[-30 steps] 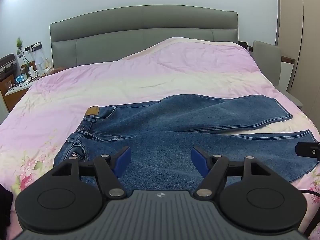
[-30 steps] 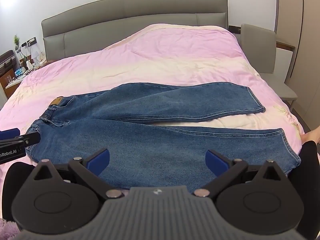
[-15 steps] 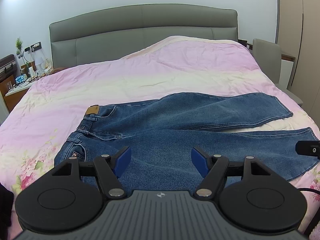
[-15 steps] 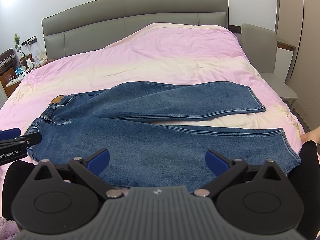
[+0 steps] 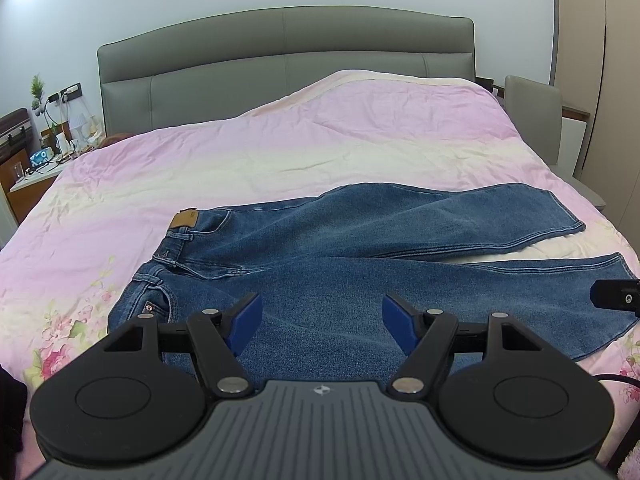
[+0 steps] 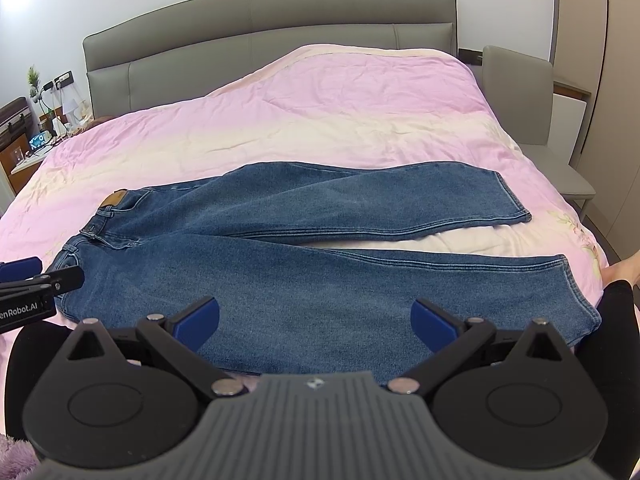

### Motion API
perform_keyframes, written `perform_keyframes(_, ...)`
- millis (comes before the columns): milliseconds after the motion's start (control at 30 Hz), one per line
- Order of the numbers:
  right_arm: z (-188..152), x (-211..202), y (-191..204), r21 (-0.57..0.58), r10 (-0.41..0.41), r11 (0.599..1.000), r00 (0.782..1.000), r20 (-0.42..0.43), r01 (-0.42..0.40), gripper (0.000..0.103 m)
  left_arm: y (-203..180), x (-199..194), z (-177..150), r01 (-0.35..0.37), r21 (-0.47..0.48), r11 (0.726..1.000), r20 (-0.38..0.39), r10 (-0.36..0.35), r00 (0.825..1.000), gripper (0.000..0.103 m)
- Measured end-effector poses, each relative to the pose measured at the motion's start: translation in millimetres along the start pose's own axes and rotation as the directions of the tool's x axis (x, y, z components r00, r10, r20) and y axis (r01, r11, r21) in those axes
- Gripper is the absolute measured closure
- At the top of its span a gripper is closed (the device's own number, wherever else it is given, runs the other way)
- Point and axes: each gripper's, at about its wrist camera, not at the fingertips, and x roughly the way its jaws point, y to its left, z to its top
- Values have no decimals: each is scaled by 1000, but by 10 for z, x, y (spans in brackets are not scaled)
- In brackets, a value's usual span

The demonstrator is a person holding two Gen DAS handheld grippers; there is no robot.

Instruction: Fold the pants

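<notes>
One bed (image 5: 120, 200) fills both views, covered by a crumpled pink and cream quilt (image 6: 340, 112) with a flower print near the edges. Behind it stands one grey padded headboard (image 5: 280, 48), stitched into panels. One grey chair (image 6: 520, 100) sits past the bed, ahead and to the right of the right tongs.

One pair of blue denim jeans (image 5: 360, 272) lies flat and unfolded on the quilt, directly ahead of both pairs of tongs and just beyond their tips. The waistband points left, the two legs run right and part in a narrow V, with cream quilt showing between them. The far leg (image 6: 380, 204) ends in a stitched hem; the near leg (image 6: 360, 292) lies closest to the tongs. One tan leather patch (image 5: 184, 220) sits at the waistband, ahead and left of the left tongs. The cloth looks thick, faintly faded, with raised seams and pockets.

The left tongs (image 5: 322, 316) hang above the seat of the jeans, black arms spread, two blue pads wide apart and holding nothing. The right tongs (image 6: 316, 318) hover over the near leg, spread even wider, also empty.
</notes>
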Motion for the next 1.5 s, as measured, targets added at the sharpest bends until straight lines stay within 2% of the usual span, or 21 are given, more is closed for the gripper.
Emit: perform_keyframes(1500, 13, -13, 12, -6, 7, 1000, 1000, -13, -8, 5, -21, -10, 7, 4, 0, 1000, -13, -4, 1000, 22)
